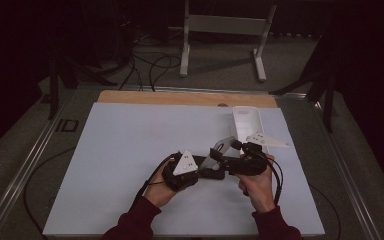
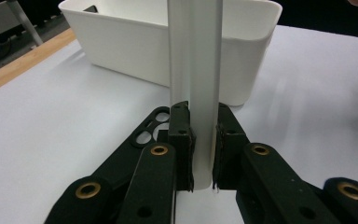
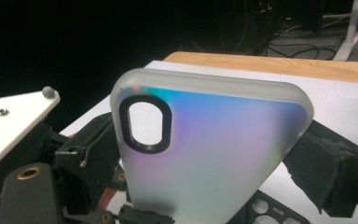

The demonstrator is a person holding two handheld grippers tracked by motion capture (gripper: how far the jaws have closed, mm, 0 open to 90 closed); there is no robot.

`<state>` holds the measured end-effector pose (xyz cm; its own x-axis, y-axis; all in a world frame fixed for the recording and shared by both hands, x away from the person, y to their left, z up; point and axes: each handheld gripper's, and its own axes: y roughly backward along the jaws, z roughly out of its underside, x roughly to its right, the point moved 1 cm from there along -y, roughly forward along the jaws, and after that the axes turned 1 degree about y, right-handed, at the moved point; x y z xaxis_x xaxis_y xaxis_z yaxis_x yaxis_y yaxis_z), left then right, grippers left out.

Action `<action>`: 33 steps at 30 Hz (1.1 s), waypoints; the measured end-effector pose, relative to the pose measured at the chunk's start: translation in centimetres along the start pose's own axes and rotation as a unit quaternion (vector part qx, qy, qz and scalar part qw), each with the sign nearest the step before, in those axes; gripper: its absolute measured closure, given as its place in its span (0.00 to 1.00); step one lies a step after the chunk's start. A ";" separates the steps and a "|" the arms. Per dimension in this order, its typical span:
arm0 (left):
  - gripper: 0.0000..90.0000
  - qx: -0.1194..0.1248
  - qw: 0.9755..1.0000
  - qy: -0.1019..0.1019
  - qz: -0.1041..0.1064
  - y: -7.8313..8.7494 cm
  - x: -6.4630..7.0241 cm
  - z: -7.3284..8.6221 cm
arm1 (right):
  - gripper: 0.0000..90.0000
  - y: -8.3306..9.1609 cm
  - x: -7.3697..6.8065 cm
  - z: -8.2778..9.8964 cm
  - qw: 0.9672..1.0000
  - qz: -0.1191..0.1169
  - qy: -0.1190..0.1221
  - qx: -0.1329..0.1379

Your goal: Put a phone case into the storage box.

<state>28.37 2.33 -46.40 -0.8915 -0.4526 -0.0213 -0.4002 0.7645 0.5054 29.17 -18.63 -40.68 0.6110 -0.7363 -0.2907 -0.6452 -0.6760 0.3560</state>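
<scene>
A frosted, iridescent phone case [image 3: 214,154] with an oval camera cutout stands upright between both grippers. In the left gripper view it shows edge-on as a white strip [image 2: 196,70], and my left gripper [image 2: 200,140] is shut across its thin lower end. From the other side my right gripper [image 3: 205,163] spans the case's width. Its right pad [image 3: 321,172] lies against one long edge and the left jaw sits flush on the opposite edge. In the high view the case [image 1: 220,148] hangs just above the mat between the left gripper [image 1: 209,167] and the right gripper [image 1: 232,152].
A white rectangular tray [image 1: 247,122] sits at the mat's far right, just beyond the grippers; its wall [image 2: 135,51] stands close behind the case. A wooden strip [image 1: 180,97] borders the pale mat [image 1: 130,160] at the back. Cables and a white stand lie on the floor beyond.
</scene>
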 end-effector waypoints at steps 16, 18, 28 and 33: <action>0.90 -0.003 1.000 0.003 0.005 -0.3 0.2 0.0 | 0.19 0.2 -0.3 0.0 1.000 0.007 0.005 0.004; 0.89 -0.003 1.000 0.003 0.006 -0.3 0.1 0.0 | 0.19 0.2 -0.4 0.0 1.000 0.010 0.010 0.004; 0.89 -0.007 1.000 0.000 0.005 -0.4 0.2 0.0 | 0.19 0.2 -0.5 0.0 1.000 0.009 0.020 -0.001; 0.89 -0.007 1.000 -0.002 -0.001 -0.4 0.1 0.0 | 0.19 0.2 -0.5 0.0 1.000 0.009 0.023 -0.001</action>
<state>28.39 1.97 -46.61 -0.8914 -0.4526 -0.0253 -0.3992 0.7573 0.5168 28.72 -18.43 -40.44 0.6201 -0.7456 -0.2441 -0.6549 -0.6632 0.3623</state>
